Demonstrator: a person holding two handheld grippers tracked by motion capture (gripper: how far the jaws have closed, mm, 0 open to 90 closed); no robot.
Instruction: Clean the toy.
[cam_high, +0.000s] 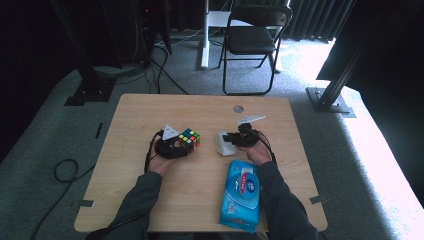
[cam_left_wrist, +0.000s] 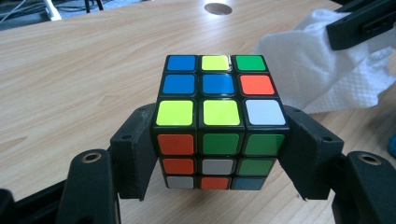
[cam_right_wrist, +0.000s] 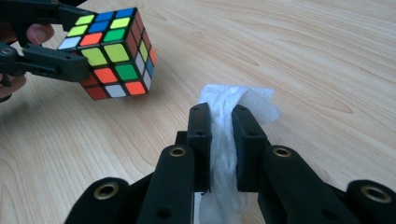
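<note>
We see the left gripper (cam_left_wrist: 219, 154) clamped on a scrambled puzzle cube (cam_left_wrist: 219, 121), lifted off the wooden table (cam_high: 150, 110) and held to the left of the blue wipes pack (cam_high: 241, 194). The right gripper (cam_right_wrist: 224, 140) pinches a bunched white wipe (cam_right_wrist: 233, 100) just beyond the pack's far end, close beside the cube but not touching it.
</note>
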